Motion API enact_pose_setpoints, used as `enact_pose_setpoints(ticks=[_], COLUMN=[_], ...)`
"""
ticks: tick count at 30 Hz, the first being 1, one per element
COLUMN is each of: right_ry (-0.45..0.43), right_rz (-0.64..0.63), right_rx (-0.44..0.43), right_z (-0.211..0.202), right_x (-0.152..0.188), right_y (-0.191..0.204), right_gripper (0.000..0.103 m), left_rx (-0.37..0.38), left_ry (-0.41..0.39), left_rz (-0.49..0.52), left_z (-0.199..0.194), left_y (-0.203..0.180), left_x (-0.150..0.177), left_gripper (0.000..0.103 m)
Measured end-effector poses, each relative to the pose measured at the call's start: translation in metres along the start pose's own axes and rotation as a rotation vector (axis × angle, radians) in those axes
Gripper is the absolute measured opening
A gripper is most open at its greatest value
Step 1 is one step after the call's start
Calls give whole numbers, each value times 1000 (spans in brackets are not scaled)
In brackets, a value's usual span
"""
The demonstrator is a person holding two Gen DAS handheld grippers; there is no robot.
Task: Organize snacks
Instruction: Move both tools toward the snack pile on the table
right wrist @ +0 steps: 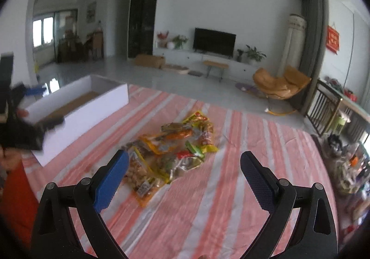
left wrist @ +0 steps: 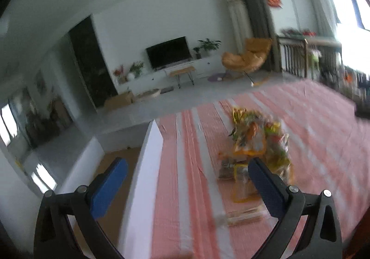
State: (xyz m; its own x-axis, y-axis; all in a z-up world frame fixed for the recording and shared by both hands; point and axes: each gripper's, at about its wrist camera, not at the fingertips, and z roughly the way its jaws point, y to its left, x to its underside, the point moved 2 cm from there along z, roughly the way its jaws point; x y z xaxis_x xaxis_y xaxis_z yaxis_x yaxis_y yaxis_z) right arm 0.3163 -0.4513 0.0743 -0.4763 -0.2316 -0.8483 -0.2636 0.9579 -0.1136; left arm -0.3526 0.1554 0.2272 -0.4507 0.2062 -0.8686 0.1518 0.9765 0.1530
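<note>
Barely begun, I'd say: the snacks (right wrist: 172,150) lie heaped on the desk (right wrist: 231,201), the box (right wrist: 76,108) looks empty. Left tool (left wrist: 187,170) and right tool (right wrist: 183,165) gape wide, holding nothing.

A home living room: television (right wrist: 214,41) at twelve o'clock, orange lounge chair (right wrist: 281,84) at two, houseplants (right wrist: 254,53) between.

right tongs (right wrist: 183,167): jaws wide apart, empty, above striped surface (right wrist: 242,189) | snack packets (right wrist: 173,150): heaped at 12 o'clock, nearest just beside left finger | white box (right wrist: 87,111): at 10 o'clock, open-topped | left tongs (right wrist: 34,106): over box, blurred
</note>
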Motion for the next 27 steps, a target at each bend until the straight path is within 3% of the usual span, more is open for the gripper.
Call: enact_pose_setpoints(ticks=[4,7,9,12,15,16,20,22,24,25,27], right_ry=[-98,-162,-126,5,2,-3,-66,-81,-91,-91,-73], right_rz=[84,212,306,326,400,425,406,387,382,380,370], right_rx=[14,119,211,176,176,161,193,207,218,216,208], right_z=[-22,-33,-32,-12,-11,-12,-24,-29,-33,-29,-20], right_x=[30,76,115,141,144,142,140,138,140,142,146], right_y=[11,21,22,18,7,3,2,3,5,7,10], right_gripper=[99,99,99,98,98,98,98,98,98,99,98], left_rx=[56,23,54,25,34,30,-15,-27,-25,-28,-31], left_ry=[98,190,283,297,313,315,309,318,323,335,371], left_rz=[-228,-350,-325,-348,-368,-362,-294,-252,-223,-207,-193], left_z=[-73,-116,-146,-191,-240,-240,-275,-261,-265,-231,-237], left_y=[3,4,3,9,21,27,50,32,42,32,39], left_x=[52,103,127,130,125,123,117,103,104,99,105], left_gripper=[103,103,103,103,103,103,103,103,103,103,103])
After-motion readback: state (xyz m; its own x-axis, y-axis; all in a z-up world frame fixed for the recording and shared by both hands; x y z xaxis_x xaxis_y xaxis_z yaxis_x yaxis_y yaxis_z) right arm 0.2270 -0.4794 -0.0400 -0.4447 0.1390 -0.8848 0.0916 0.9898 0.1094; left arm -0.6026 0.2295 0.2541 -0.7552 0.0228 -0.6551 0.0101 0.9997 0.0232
